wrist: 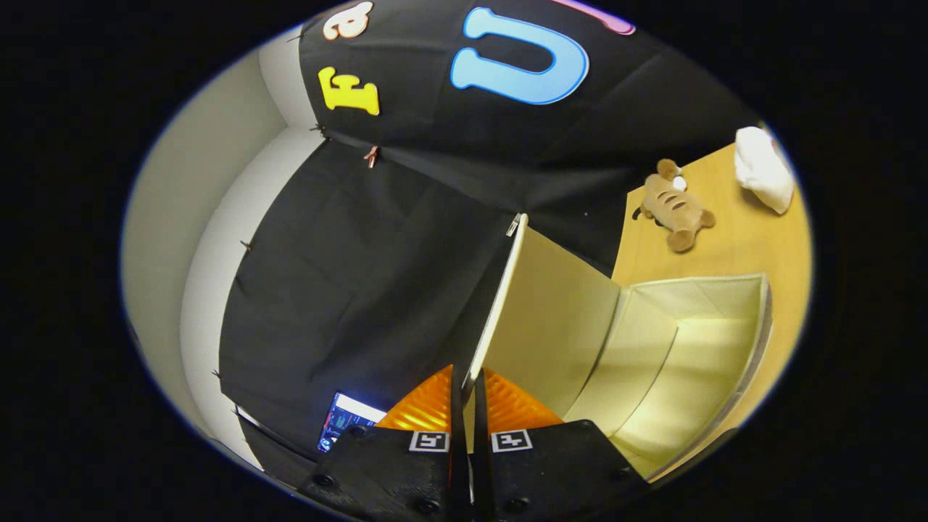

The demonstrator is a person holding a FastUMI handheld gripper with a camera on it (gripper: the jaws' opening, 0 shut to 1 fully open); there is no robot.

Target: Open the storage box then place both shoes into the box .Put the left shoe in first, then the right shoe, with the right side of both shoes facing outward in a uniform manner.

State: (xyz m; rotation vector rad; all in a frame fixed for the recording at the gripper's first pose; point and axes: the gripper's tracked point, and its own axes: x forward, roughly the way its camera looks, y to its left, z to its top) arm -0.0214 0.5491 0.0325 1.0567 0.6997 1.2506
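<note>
- I am pinching the gripper (467, 406) down on the lid (551, 319) of the storage box (689, 362): both fingers are closed together on the lid's free edge, which is running between them as a thin pale strip.
- The lid is standing nearly upright, its long edge stretching straight ahead from the fingertips, and it is hinging along the box's near wall just to the right of the fingers.
- The box is lying open to the right of the lid, its pale inside bare; I am seeing no shoe in it.
- I am judging the opening step as almost done; letting go calls for the lid to stay up or fall clear of the mouth.
- The box is sitting on the desk (747, 246), toward its near edge.
- Farther along the desk, a plush toy (674, 206) is lying, and a white bundle (761, 170) by the far corner.
- Behind it all, black cloth (348, 275) is draping the booth wall.
</note>
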